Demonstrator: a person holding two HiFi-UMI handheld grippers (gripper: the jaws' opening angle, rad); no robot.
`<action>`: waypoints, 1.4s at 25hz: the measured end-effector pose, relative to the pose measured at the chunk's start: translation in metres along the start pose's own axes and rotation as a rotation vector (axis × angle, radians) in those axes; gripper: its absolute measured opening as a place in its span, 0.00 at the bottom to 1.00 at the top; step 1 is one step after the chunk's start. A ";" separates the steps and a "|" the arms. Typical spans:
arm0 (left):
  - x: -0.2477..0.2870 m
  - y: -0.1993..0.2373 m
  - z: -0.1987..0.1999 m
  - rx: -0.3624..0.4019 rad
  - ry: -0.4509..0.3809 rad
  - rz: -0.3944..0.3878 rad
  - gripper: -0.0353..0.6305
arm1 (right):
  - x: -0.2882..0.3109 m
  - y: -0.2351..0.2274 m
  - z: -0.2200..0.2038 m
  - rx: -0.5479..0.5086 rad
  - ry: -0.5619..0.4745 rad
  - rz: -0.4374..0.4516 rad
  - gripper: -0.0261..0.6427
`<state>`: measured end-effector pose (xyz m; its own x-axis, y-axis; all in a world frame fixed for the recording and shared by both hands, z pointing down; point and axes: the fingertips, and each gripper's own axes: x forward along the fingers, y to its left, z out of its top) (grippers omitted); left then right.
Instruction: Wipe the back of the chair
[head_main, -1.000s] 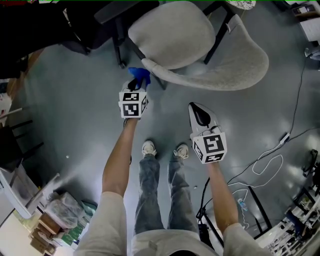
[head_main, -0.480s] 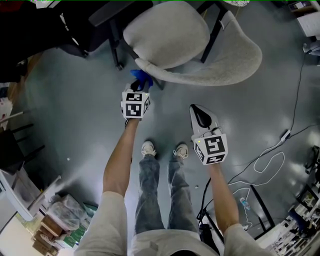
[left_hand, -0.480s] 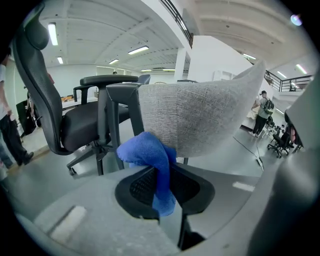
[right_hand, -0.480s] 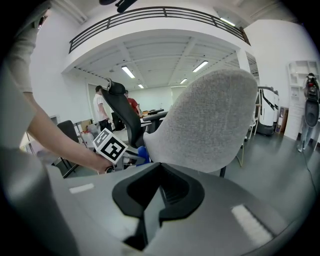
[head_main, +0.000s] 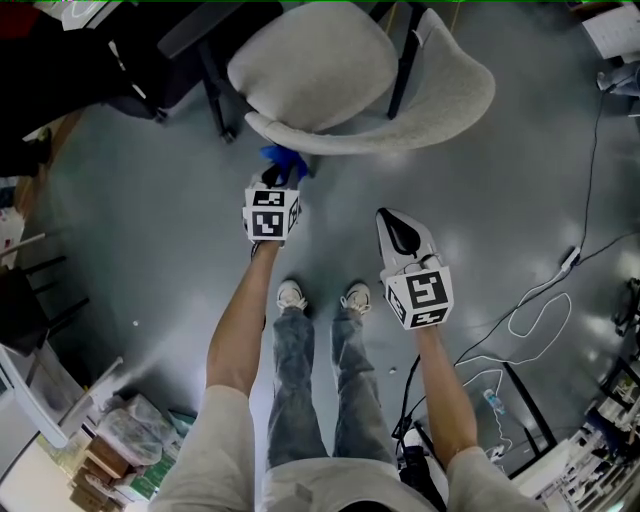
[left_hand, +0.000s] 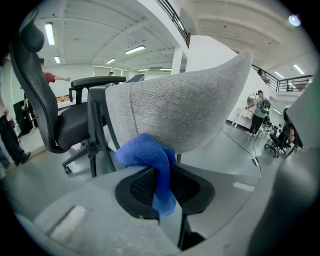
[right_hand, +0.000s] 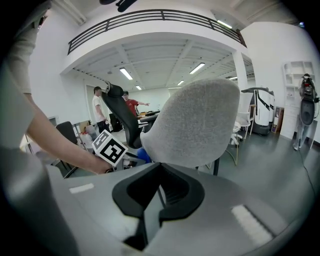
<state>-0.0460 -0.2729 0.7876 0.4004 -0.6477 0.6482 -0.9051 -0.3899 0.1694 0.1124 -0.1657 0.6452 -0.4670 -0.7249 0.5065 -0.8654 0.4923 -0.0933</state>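
I stand on the grey floor (head_main: 150, 220) and look down at my two arms. In front of me is the light grey chair (head_main: 310, 65). Its curved back (head_main: 440, 110) is the side closest to me.

My left hand-held gripper (left_hand: 162, 187) pinches a blue cloth (left_hand: 147, 157). The cloth is bunched up and a bit of it hangs down between the jaws. It sits right at the lower edge of the chair back, near the left end. It looks like it touches the fuzzy grey cover there, but I cannot tell for sure. From above I see the blue cloth (head_main: 283, 160) poke out past the left hand-held gripper (head_main: 276, 178), just under the rim of the chair back.

My right hand-held gripper (right_hand: 157, 195) has its jaws pressed together with nothing in them. It points at the chair back (right_hand: 197, 122) but is apart from it. From above, the right hand-held gripper (head_main: 388, 215) is lower and off to the right of the left one.

A black office chair (left_hand: 45, 120) stands beside the grey one on the left. A thin white cable (head_main: 540, 320) lies on the floor to my right. My shoes (head_main: 292, 296) are below the two hand-held grippers.
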 end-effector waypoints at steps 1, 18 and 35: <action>0.001 -0.004 -0.001 -0.003 0.001 -0.001 0.14 | -0.003 -0.002 -0.001 0.000 -0.001 -0.002 0.04; 0.031 -0.108 0.013 0.045 0.007 -0.101 0.14 | -0.061 -0.058 -0.022 0.023 -0.011 -0.069 0.04; -0.047 -0.112 0.018 0.020 -0.114 -0.089 0.14 | -0.079 -0.055 -0.021 0.045 -0.025 -0.098 0.04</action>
<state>0.0386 -0.2105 0.7246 0.4935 -0.6794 0.5429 -0.8628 -0.4611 0.2073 0.2006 -0.1249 0.6284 -0.3832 -0.7809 0.4933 -0.9144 0.3962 -0.0830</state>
